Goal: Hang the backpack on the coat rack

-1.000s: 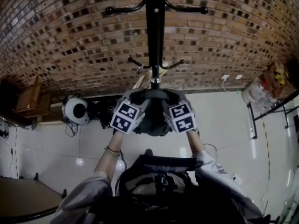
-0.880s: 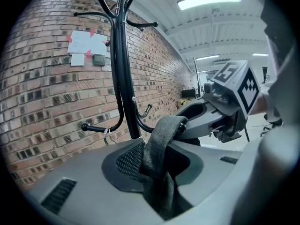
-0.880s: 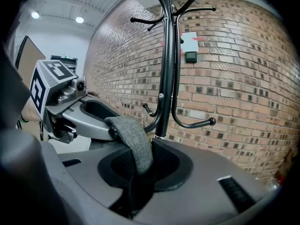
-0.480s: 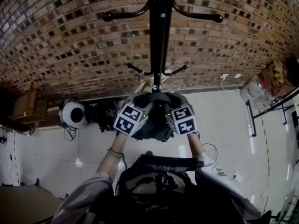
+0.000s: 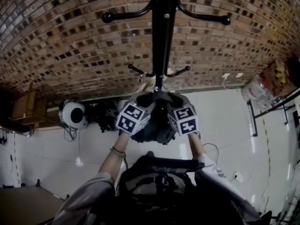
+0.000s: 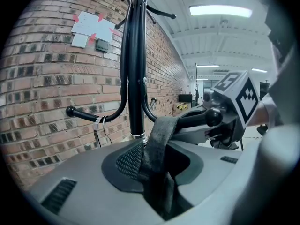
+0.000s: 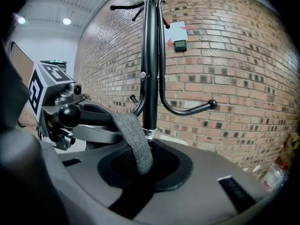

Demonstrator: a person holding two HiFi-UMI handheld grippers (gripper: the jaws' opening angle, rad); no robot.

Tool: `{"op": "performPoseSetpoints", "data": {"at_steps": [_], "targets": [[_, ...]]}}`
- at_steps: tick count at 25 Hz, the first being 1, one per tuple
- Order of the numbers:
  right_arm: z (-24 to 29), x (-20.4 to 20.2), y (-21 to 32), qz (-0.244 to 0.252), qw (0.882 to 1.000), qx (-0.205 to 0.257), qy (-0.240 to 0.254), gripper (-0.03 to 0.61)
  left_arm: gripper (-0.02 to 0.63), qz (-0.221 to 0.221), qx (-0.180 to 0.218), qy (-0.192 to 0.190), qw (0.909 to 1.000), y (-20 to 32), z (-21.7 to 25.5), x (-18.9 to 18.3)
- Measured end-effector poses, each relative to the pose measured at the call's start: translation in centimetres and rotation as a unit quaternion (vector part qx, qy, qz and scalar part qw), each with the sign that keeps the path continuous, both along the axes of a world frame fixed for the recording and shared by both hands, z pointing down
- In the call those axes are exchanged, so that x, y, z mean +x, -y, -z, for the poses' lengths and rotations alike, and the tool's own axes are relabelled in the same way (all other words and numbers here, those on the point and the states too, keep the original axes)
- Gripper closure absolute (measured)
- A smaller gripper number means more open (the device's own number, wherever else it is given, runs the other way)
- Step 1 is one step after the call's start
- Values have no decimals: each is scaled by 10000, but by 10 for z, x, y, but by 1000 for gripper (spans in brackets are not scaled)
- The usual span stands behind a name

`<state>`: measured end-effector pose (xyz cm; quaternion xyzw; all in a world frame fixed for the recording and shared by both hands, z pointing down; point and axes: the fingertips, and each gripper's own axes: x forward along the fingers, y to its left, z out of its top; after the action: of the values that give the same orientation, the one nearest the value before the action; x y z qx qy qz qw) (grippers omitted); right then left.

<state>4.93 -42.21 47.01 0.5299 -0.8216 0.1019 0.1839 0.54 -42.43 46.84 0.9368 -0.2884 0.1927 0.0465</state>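
Note:
The black coat rack stands before a brick wall, and its pole rises close in front of both grippers. A grey backpack hangs between my two grippers. It fills the lower part of the left gripper view and of the right gripper view. Its grey top loop lies over a ball-tipped lower hook. My left gripper and my right gripper each grip the pack's top; the fabric hides their fingertips.
Brick wall runs behind the rack. A white round device and dark clutter sit on the floor at the left, a wooden piece farther left. A plastic-wrapped bundle and metal frame stand at the right. Dark gear hangs on the person's chest.
Both grippers have sunk a little with the backpack and drawn nearer to the rack. The rack's upper hooks look larger and the left-hand clutter has shifted in the view.

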Motion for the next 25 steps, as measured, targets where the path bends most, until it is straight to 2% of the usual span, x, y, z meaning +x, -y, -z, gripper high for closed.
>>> {"op": "performPoseSetpoints", "data": {"at_steps": [7,10,11,14,17,22,24,25], "targets": [[-4,-4,-5,50,9999,68,-85,488,491,-17,54,-233,9997,-3,-1,1],[-6,-2,-9,-56,9998,-3,-185,467,490,69,102,-140,9998,-6,-2,0],[-5,-1,-10,-87,9999,-12,-143,433,488,74,114,-92,9999,-8,-2,-1],[-2,3,-18,-115,9999,-7,1,414,471,148,114,-111,9998,-12,1,-5],[5,8,-29,-151,9999,71,28,414,466,251,156,-240,9993,-17,6,-10],[12,18,-55,-178,9990,162,383,414,467,602,151,-633,9961,-35,24,-29],[12,20,-69,-173,9986,156,475,416,478,785,125,-669,9946,-43,24,-39],[12,22,-76,-171,9984,175,504,423,509,860,127,-664,9940,-48,24,-43]]}}
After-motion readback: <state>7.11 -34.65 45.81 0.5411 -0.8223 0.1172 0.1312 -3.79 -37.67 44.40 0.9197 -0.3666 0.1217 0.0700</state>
